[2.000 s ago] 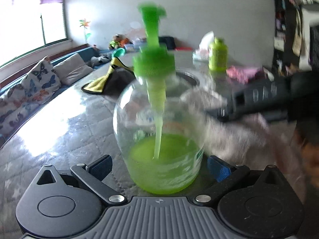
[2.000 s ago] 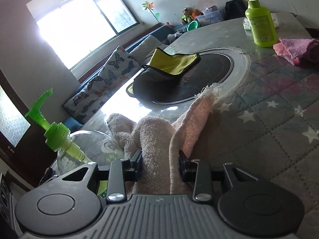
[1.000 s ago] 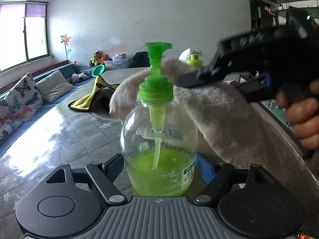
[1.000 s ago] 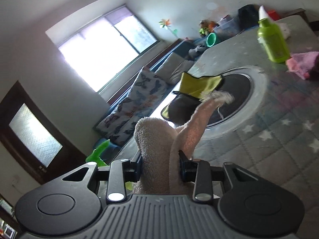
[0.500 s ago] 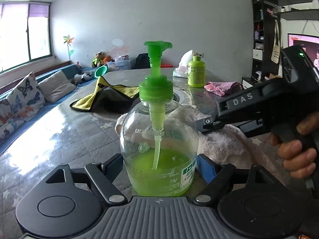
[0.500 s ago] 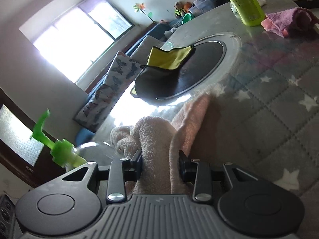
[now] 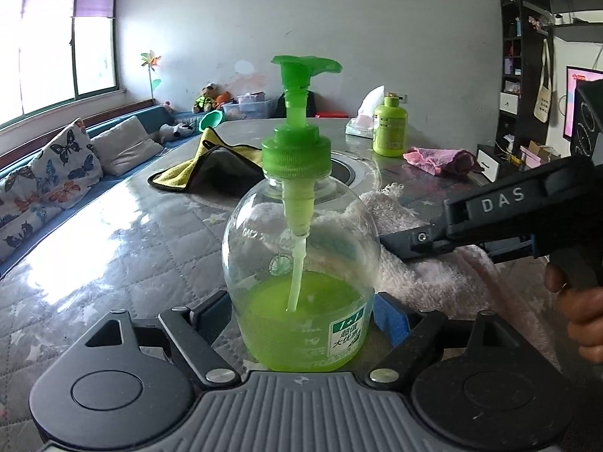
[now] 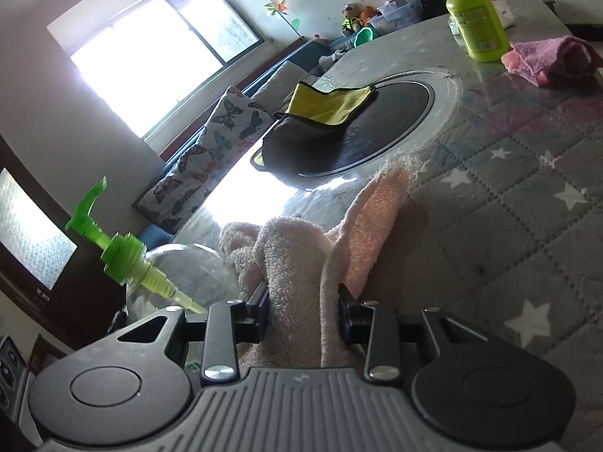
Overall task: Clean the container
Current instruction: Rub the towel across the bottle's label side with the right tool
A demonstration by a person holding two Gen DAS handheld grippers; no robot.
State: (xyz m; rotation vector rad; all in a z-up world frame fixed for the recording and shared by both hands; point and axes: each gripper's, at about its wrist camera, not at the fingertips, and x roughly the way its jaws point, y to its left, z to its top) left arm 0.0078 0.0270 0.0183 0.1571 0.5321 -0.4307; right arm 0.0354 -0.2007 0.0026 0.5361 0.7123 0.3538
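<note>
Between your left gripper's [image 7: 301, 314] opening jaws the bottle [image 7: 301, 263] stands upright on the table [image 7: 113, 263], pads parting off its sides. Half a second ago the grip looked tighter, so the wipe seems finished. Your right gripper [image 8: 303, 310] stays pinched on the towel [image 8: 301, 263], which has sunk beside the bottle's right flank.
</note>
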